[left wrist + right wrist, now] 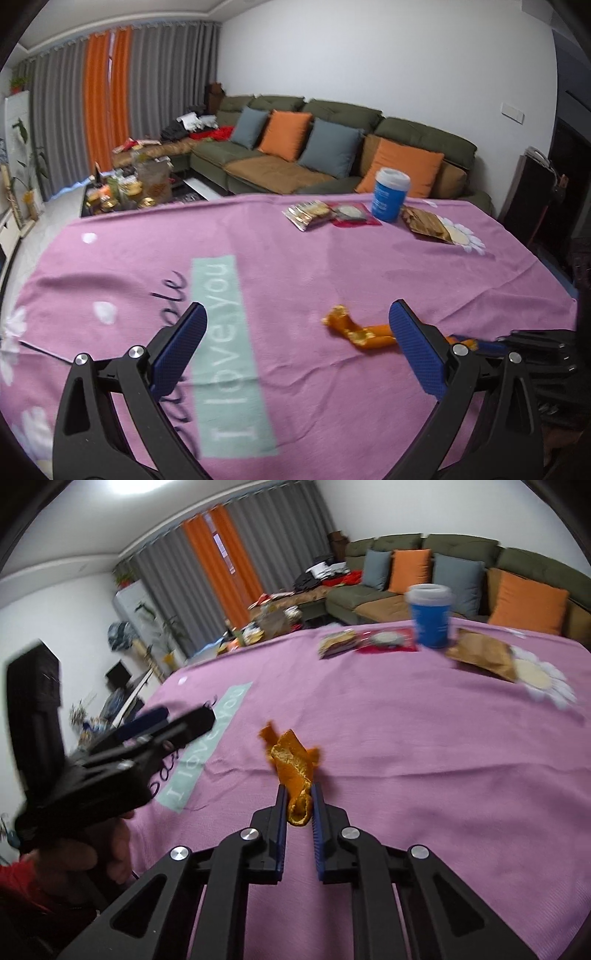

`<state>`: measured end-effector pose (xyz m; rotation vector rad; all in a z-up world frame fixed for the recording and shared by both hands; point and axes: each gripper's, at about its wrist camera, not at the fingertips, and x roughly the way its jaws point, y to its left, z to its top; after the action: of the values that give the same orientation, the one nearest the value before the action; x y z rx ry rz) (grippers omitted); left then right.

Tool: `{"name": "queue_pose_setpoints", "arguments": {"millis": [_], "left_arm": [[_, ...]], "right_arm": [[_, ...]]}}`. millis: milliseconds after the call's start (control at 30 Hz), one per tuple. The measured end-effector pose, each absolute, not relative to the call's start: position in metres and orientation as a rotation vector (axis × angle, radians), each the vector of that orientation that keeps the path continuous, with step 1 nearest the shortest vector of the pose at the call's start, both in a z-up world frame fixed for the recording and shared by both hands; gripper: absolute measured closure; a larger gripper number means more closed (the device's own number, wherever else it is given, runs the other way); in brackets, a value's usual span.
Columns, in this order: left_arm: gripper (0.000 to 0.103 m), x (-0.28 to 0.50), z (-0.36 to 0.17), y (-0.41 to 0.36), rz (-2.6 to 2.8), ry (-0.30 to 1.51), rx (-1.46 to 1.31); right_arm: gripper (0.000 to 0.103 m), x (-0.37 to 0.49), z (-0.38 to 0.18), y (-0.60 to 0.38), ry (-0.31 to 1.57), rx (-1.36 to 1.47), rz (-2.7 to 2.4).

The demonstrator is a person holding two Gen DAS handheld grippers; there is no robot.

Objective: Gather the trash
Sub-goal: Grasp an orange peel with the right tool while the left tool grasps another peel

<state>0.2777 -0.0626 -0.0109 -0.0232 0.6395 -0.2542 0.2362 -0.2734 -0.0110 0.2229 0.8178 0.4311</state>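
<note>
- Covering the table, a pink cloth (pixel 332 266) carries all the trash visible; no bin shows in either view.
- Left to collect, by my judgement: a blue cup (pixel 388 197), a brown packet (pixel 428 223), a red wrapper (pixel 352 216) and a striped snack bag (pixel 307 214), all grouped at the far edge.
- Left gripper (pixel 297 343) hangs wide open, empty, above the cloth.
- Right gripper (pixel 298 805) is clamped on the near end of the orange peel (pixel 293 768).
- Peel's long axis runs away from the right jaws, free end pointing toward the far trash.
</note>
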Motion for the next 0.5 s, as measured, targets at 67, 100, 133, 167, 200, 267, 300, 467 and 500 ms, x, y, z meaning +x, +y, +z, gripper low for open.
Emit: {"name": "queue_pose_setpoints", "arguments": {"millis": [67, 100, 133, 167, 200, 267, 300, 467, 500], "left_arm": [[0.006, 0.286, -0.018, -0.073, -0.278, 0.673, -0.024], [0.006, 0.290, -0.021, -0.078, -0.295, 0.695, -0.028], [0.006, 0.294, -0.025, -0.082, -0.309, 0.720, -0.035], [0.006, 0.297, -0.028, -0.086, -0.323, 0.735, -0.044], [0.006, 0.301, -0.031, -0.090, -0.340, 0.750, -0.052], [0.006, 0.309, -0.038, -0.098, -0.372, 0.790, -0.064], [0.006, 0.312, -0.041, -0.100, -0.393, 0.804, -0.082], [0.038, 0.328, -0.055, -0.106, -0.433, 0.874, -0.145], [0.042, 0.329, -0.058, -0.107, -0.434, 0.883, -0.153]], "right_arm": [[0.093, 0.235, -0.010, -0.284, 0.810, 0.231, 0.402], [0.093, 0.235, -0.010, -0.289, 0.808, 0.236, 0.385], [0.093, 0.237, -0.011, -0.295, 0.807, 0.251, 0.373], [0.093, 0.238, -0.012, -0.300, 0.805, 0.265, 0.366], [0.093, 0.239, -0.012, -0.304, 0.801, 0.271, 0.360], [0.093, 0.239, -0.012, -0.306, 0.798, 0.267, 0.353], [0.093, 0.240, -0.012, -0.307, 0.796, 0.268, 0.354], [0.093, 0.240, -0.013, -0.309, 0.795, 0.267, 0.352], [0.093, 0.240, -0.014, -0.310, 0.795, 0.268, 0.350]]}}
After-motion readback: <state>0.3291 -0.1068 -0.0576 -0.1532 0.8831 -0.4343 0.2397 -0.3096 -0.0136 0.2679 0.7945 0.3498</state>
